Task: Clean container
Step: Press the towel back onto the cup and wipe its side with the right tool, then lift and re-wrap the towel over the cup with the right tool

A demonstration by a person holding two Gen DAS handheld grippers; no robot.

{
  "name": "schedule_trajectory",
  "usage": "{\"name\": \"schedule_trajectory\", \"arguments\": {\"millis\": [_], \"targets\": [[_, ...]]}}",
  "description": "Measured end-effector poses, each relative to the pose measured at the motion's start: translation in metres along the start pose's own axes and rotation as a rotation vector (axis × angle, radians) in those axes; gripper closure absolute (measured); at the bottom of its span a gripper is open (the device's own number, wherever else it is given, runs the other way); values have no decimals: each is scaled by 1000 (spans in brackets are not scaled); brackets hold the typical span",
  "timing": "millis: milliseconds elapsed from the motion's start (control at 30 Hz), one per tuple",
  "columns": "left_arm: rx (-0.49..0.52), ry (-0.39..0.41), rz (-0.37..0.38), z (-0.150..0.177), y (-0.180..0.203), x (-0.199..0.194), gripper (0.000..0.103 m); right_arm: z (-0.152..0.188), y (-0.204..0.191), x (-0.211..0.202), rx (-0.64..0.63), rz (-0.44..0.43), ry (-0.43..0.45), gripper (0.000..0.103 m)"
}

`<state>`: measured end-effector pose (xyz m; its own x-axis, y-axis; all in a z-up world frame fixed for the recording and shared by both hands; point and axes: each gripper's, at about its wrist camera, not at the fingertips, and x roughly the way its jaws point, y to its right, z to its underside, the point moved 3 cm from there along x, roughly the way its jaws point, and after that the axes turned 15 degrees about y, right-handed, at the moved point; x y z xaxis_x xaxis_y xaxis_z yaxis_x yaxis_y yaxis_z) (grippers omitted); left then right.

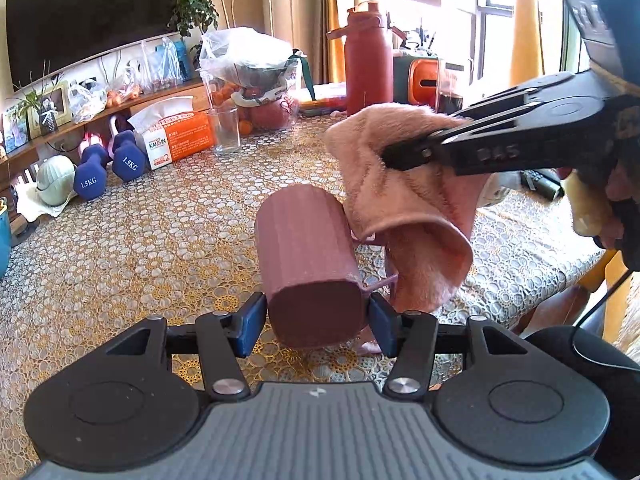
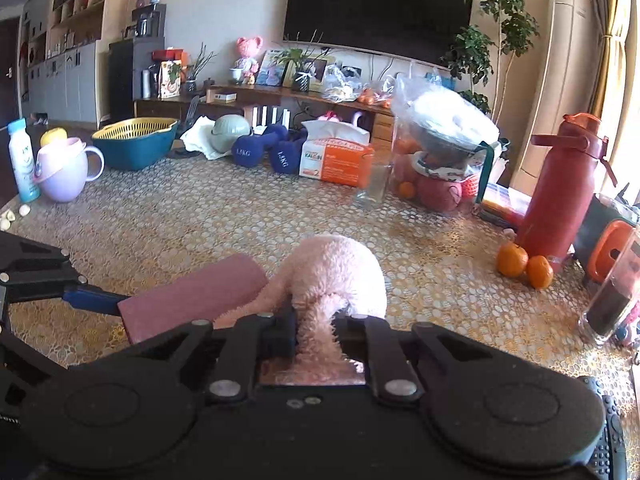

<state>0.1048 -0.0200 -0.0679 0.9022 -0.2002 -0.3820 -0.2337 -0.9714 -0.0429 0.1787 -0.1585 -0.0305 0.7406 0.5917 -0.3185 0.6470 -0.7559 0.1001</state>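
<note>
- While my left gripper (image 1: 316,316) clamps the cup (image 1: 308,248) by its base, the blue pads (image 1: 252,320) press both sides and the cup lies tilted above the tablecloth (image 1: 140,248), its mouth pointing away towards 12 o'clock.
- My right gripper (image 2: 316,328) is closed on the pink cloth (image 2: 336,272) (a fluffy one), which bunches up past the fingertips.
- In the left view the cloth (image 1: 404,200) hangs at 2 o'clock from the cup, touching its far rim.
- In the right view the cup (image 2: 196,292) sits at 9 o'clock of the cloth, right against it.
- Well beyond, a red bottle (image 2: 560,188) stands at 2 o'clock with two oranges (image 2: 524,264) at its foot.
- A tissue box (image 2: 336,160) and dumbbells (image 2: 264,152) sit near 12 o'clock.
</note>
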Motion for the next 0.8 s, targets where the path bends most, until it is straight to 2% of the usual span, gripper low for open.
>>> {"name": "schedule_trajectory", "arguments": {"millis": [133,233,300,367,467,667,800], "targets": [[12,-2,16,-4,2,-6,48,-9,2,-24,71,-80,32,91],[10,-8,17,-3,4,-8,48,-13,-18,-31,79,-204,27,91],[8,-16,13,-3,5,-8,48,-10,-33,-26,51,-243,1,91],[11,-27,5,-2,5,-7,48,-4,-40,-16,38,-234,-25,91],[-5,-33,-2,-4,0,-6,48,1,-35,-2,92,-219,-38,91],[19,-26,2,-4,2,-5,48,7,-29,7,27,-159,-46,91],[20,-13,2,-7,3,-5,49,14,-17,12,62,-138,-56,91]]}}
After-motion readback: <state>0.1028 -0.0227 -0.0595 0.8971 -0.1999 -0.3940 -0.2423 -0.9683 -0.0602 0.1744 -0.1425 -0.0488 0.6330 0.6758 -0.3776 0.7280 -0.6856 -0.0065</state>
